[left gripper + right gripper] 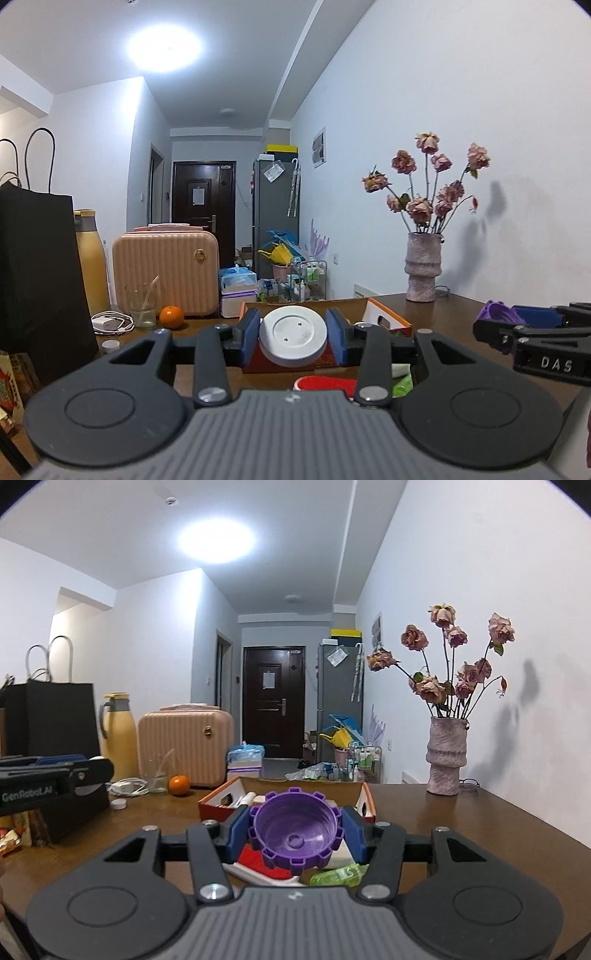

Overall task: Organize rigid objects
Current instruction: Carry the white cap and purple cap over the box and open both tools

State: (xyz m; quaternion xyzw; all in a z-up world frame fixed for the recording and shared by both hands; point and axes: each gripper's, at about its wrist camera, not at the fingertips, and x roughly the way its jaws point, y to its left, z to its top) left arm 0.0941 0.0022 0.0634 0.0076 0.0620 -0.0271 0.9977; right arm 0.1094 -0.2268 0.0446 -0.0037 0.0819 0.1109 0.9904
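A round white disc (293, 336) sits clamped between the blue pads of my left gripper (294, 334), held above the wooden table with its flat face toward the camera. My right gripper (296, 832) is shut on a purple toothed cup (295, 834), whose hollow inside faces the camera. Both hover just in front of an open orange-and-white cardboard box (218, 801) holding several small items. In the left wrist view the right gripper (496, 325) shows at the right edge with the purple cup (498, 314); in the right wrist view the left gripper (98, 771) shows at the left edge.
On the brown table (461, 823) stand a pink vase of dried roses (445, 757), an orange (179, 785), a glass (157, 775), a white charger cable (127, 787), a peach case (184, 747), a yellow flask (118, 734) and a black paper bag (51, 720). A green packet (338, 875) and a red item (255, 860) lie below the grippers.
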